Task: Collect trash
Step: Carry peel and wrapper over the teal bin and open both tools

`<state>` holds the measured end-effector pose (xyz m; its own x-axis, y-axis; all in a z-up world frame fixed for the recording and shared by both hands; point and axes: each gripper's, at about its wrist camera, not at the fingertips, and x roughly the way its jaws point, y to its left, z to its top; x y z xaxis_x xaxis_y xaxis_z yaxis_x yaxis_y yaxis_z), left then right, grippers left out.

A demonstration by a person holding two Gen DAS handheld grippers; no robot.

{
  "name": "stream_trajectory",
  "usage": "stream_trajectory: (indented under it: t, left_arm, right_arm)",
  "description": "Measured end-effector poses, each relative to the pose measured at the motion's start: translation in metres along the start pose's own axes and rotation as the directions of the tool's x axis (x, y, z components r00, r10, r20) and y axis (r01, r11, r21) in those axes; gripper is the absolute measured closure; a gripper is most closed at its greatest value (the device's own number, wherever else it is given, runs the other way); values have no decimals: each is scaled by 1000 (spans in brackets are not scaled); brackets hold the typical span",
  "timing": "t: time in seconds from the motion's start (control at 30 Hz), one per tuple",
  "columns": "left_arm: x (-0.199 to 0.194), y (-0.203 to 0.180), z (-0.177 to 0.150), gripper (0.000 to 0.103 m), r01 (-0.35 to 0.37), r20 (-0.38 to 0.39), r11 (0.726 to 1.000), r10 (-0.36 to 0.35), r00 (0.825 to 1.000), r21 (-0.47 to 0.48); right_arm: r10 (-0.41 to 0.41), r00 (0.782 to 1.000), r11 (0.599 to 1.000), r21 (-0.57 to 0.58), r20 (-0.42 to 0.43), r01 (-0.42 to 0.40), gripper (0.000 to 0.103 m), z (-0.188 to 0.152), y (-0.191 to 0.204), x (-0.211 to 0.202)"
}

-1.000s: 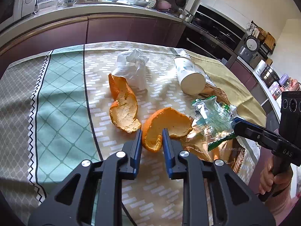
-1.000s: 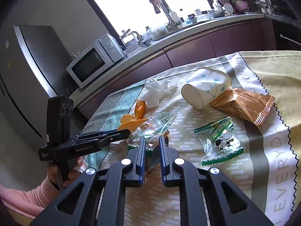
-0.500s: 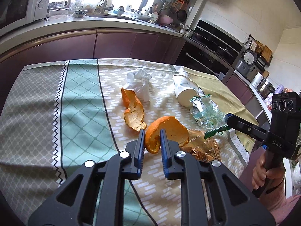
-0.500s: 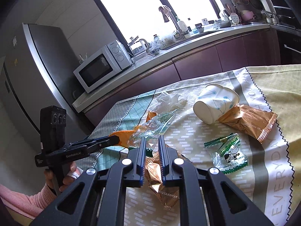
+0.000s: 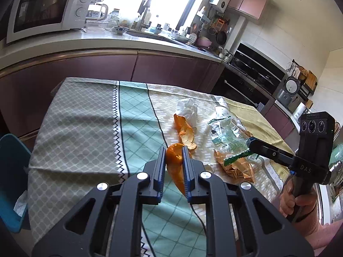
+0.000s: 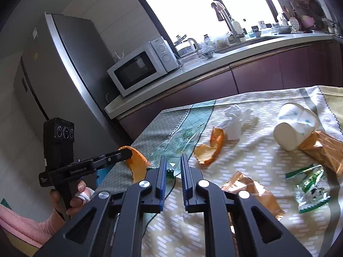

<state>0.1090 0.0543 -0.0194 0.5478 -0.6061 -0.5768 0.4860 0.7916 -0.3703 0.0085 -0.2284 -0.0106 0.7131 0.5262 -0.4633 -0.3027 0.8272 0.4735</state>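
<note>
My left gripper point(image 5: 174, 150) is shut on a piece of orange peel point(image 5: 174, 165) and holds it above the tablecloth; it also shows in the right wrist view point(image 6: 137, 162). My right gripper point(image 6: 172, 158) is shut on a clear green-edged plastic wrapper point(image 6: 180, 141), lifted off the table; the wrapper shows in the left wrist view point(image 5: 227, 137). On the table lie a second orange peel point(image 6: 211, 147), a crumpled white tissue point(image 6: 235, 117), a tipped paper cup point(image 6: 295, 128), a gold snack bag point(image 6: 250, 188), another gold bag point(image 6: 323, 150) and a green wrapper point(image 6: 310, 184).
The table wears a patterned cloth point(image 5: 85, 128). A blue bin point(image 5: 10, 182) stands off the table's left edge. A kitchen counter with a microwave point(image 6: 141, 66) runs behind the table. A thin black cable point(image 6: 158, 209) crosses the cloth near my grippers.
Both grippers have risen and pulled back from the table, the left carrying the orange peel, the right carrying the clear wrapper. A gold snack bag lies uncovered where the wrapper was.
</note>
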Motion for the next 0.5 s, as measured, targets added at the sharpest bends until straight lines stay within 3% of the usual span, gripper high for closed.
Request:
stream_trajectory:
  t: [0.3,0.5]
  left_arm:
    - [-60,49,-8,88,-95,60,994,99,993,-62]
    - [-106,90,-10,88,-194,118,972,210,971,-135]
  right_arm:
    - [119,990,990,-69,-81,-125,91,7,50,53]
    - [201,969,969,-113,-141,-218,91,11,88,89]
